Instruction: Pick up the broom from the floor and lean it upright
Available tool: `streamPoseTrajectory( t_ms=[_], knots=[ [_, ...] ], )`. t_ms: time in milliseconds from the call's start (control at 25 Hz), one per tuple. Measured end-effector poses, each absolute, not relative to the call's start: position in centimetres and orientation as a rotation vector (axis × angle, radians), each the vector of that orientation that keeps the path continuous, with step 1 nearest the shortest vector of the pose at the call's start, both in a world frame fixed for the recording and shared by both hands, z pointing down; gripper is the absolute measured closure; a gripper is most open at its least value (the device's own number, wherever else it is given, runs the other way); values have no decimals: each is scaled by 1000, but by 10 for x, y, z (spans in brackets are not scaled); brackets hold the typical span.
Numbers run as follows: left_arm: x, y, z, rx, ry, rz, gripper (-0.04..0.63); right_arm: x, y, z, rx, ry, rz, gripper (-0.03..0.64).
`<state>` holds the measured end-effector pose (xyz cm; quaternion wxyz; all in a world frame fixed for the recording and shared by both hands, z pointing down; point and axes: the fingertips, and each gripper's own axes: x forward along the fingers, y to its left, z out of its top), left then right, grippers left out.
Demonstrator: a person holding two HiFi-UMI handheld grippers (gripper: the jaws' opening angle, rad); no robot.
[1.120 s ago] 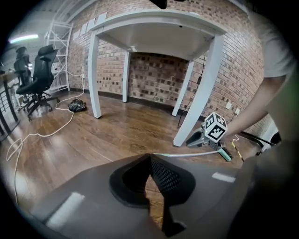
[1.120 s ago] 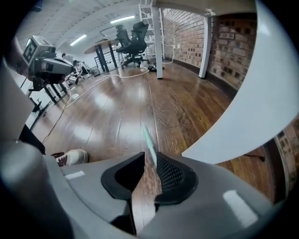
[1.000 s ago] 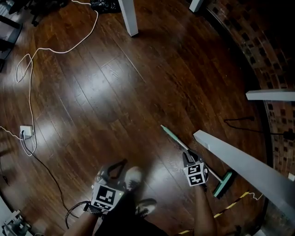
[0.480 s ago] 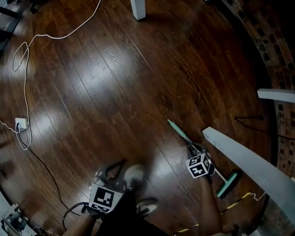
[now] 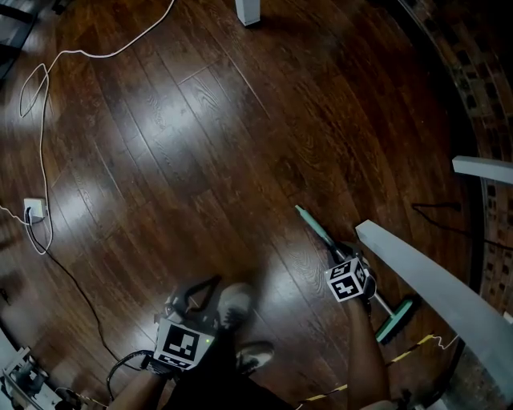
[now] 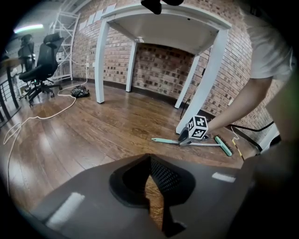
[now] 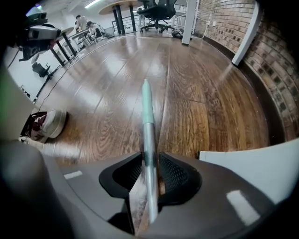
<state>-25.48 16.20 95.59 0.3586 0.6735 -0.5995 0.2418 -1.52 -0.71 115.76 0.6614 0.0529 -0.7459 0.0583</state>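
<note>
The broom (image 5: 316, 231) lies flat on the dark wood floor, with a teal grip, a metal handle (image 7: 147, 112) and a teal head (image 5: 395, 319) beside the white desk frame. My right gripper (image 5: 343, 256) points straight down over the middle of the handle. Its jaws have just been opening, and the handle runs between them with a sliver of floor showing on each side (image 7: 148, 205). The left gripper (image 5: 200, 290) hangs low by my shoes, open and holding nothing (image 6: 154, 205). From the left gripper view the broom (image 6: 164, 140) and the right gripper's marker cube (image 6: 197, 128) show across the floor.
A slanted white desk beam (image 5: 433, 276) rises just right of the broom, against a brick wall (image 5: 481, 104). A white table leg (image 5: 248, 11) stands far back. A white cable (image 5: 48, 72) and a floor socket (image 5: 34, 211) lie at the left. My shoes (image 5: 235, 304) stand between the grippers.
The right gripper has come down onto the broom handle and rolled at the wrist. The left gripper has sunk a little. The broom has not moved.
</note>
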Motion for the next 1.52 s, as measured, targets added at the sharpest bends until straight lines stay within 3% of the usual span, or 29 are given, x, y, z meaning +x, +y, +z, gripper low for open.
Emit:
streamPoseTrajectory(
  t_ms=[400, 520, 760, 1520],
  knots=[
    [-241, 156, 961, 1749, -1524, 628, 600, -19, 1, 1168, 68, -1695, 128, 483],
    [-236, 155, 961, 1754, -1517, 628, 600, -20, 6, 1169, 51, -1690, 126, 529],
    [-232, 148, 940, 1788, -1515, 642, 600, -19, 15, 1149, 52, -1684, 80, 532],
    [-229, 107, 746, 1893, -1569, 531, 600, -11, 12, 884, 363, -1944, -106, 534]
  ],
)
